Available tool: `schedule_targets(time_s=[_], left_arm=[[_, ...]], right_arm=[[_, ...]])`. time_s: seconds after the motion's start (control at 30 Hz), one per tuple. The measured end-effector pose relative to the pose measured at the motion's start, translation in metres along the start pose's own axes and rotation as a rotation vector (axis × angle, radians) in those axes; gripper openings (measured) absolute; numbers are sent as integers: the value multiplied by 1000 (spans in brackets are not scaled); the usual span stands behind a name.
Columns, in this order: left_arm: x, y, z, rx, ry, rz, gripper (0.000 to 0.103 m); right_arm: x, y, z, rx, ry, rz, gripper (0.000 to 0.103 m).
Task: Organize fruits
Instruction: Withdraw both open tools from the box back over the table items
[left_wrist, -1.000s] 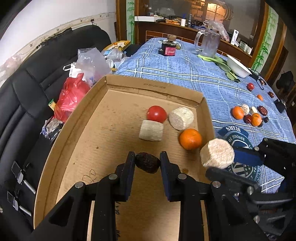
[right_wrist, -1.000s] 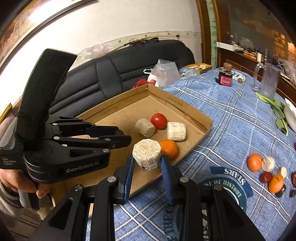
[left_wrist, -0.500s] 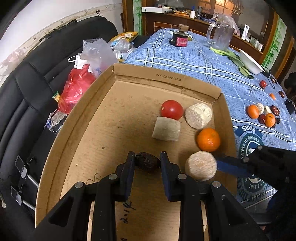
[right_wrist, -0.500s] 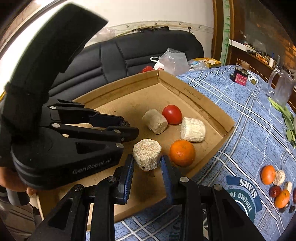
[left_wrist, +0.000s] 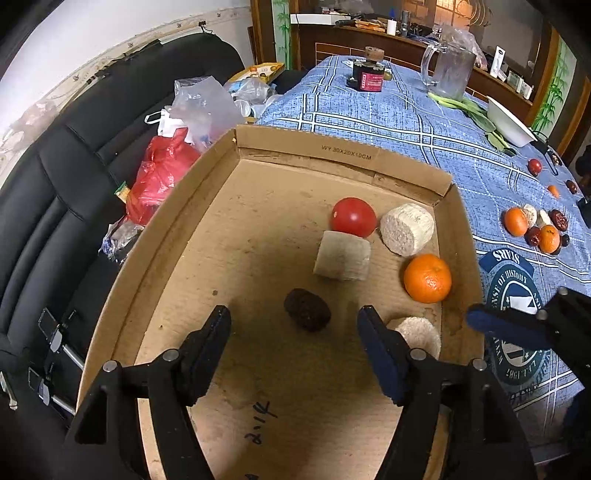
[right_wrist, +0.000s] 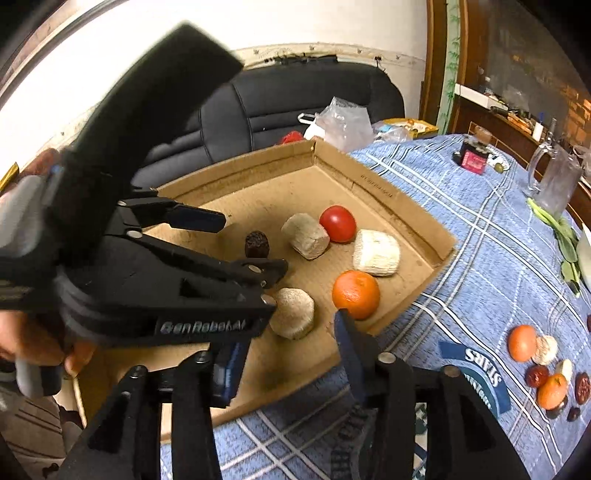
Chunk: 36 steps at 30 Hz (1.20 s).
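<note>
Both tongs pointed steeply down over the cardboard tray (left_wrist: 155, 236). The left tongs (left_wrist: 293, 325) had just sprung apart, and the dark date (left_wrist: 306, 309) lay free on the tray floor between them. The right tongs (right_wrist: 288, 332) had also just been opening, jaws clear of the pale cylinder (right_wrist: 292, 313), which sat beside the orange (right_wrist: 355, 294). The left tongs' body hid one right finger.

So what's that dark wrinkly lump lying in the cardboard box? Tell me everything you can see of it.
The dark lump looks like a dried date: small, oval, brownish-black, with a wrinkled matte skin. It lies on its side on the floor of the cardboard box, apart from the other pieces, nearest the beige cylinder. It sits between the open jaws of the left gripper, which have just been opening; neither pad touches it.
</note>
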<state>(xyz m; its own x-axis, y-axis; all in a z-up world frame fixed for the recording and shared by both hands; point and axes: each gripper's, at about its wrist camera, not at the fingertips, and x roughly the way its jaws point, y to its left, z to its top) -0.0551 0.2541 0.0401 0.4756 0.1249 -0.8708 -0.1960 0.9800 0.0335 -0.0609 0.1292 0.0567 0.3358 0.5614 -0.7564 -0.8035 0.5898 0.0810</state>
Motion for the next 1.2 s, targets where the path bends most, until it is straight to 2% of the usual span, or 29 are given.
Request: schedule_targets(time_s=[0.2, 0.33, 0.4, 0.47, 0.57, 0.67, 0.83, 0.93, 1.2], left_arm=[[-29, 2, -8, 19, -61, 13, 77], [-51, 11, -18, -4, -97, 26, 77], [-59, 13, -23, -15, -115, 21, 77], [-66, 10, -30, -14, -120, 15, 77], [-77, -1, -41, -11, -136, -14, 77], [-82, -16, -46, 12, -153, 1, 78], [-86, -47, -45, 19, -180, -32, 78], [-87, -70, -43, 46, -207, -24, 78], [-82, -119, -34, 91, -235, -51, 79]], right_arm=[[-29, -3, -6, 26, -38, 19, 63], [-39, 0, -6, 21, -55, -13, 64], [-47, 0, -10, 30, -73, 8, 64], [-52, -3, -12, 44, -83, -5, 68], [-57, -10, -12, 78, -85, -35, 68], [-76, -16, -21, 101, -116, -25, 68], [-100, -35, -45, 147, -127, -81, 69], [-112, -49, -60, 195, -143, -107, 69], [-129, -86, -88, 289, -139, -186, 70]])
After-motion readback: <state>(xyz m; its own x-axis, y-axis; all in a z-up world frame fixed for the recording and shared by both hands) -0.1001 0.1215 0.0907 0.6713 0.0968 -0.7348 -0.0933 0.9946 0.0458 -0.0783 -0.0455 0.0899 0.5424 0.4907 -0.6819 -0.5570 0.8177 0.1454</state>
